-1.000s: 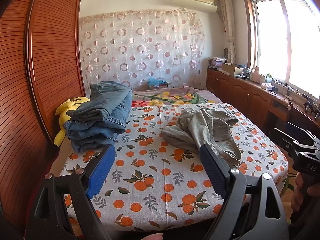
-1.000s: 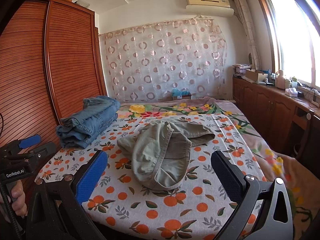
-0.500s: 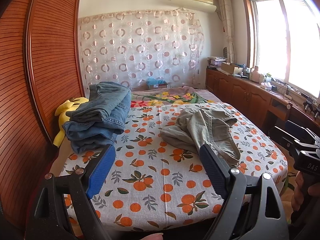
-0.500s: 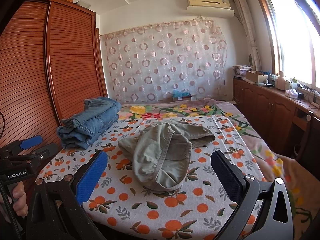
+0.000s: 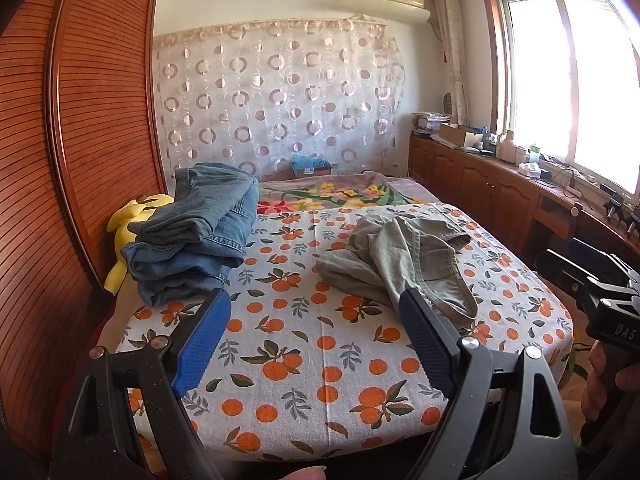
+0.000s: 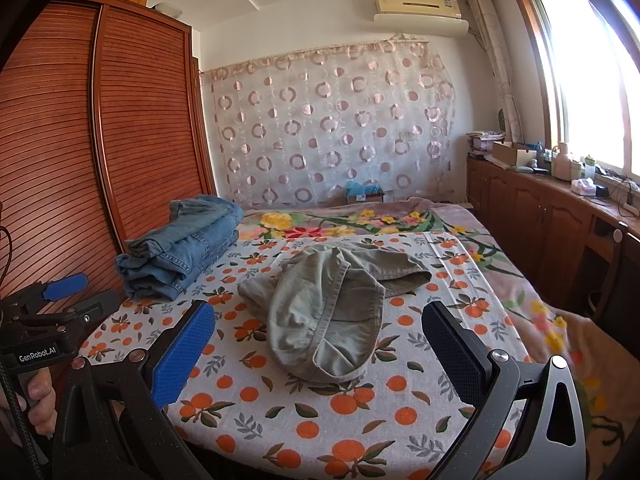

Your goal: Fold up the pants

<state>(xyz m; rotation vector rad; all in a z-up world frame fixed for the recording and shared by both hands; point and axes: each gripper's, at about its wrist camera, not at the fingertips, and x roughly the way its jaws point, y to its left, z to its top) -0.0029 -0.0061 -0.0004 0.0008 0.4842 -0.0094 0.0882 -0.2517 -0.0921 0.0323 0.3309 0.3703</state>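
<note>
On the bed (image 6: 400,420), which carries an orange-print sheet, the khaki pants (image 6: 332,320) lie crumpled in a heap near the middle, a little toward the window-side edge. One part of the cloth is turned over on itself, and a seam runs across the top of the heap.

From the right wrist view, the right gripper (image 6: 320,344) is held above the near edge of the bed. Its two fingers stand wide apart with nothing between them, and the pants lie just beyond the fingertips, in line with the gap, not touching either blue pad.

From the left wrist view, the left gripper (image 5: 316,332) is also spread wide and holds nothing. The pants (image 5: 404,260) lie beyond its right finger (image 5: 424,336), and the tip of this finger covers the near edge of the heap, so I cannot tell if they touch.

A stack of folded jeans (image 5: 196,232) rests by the wardrobe-side edge of the bed, well apart from the khaki pants, with a yellow plush toy (image 5: 128,220) beside it.
</note>
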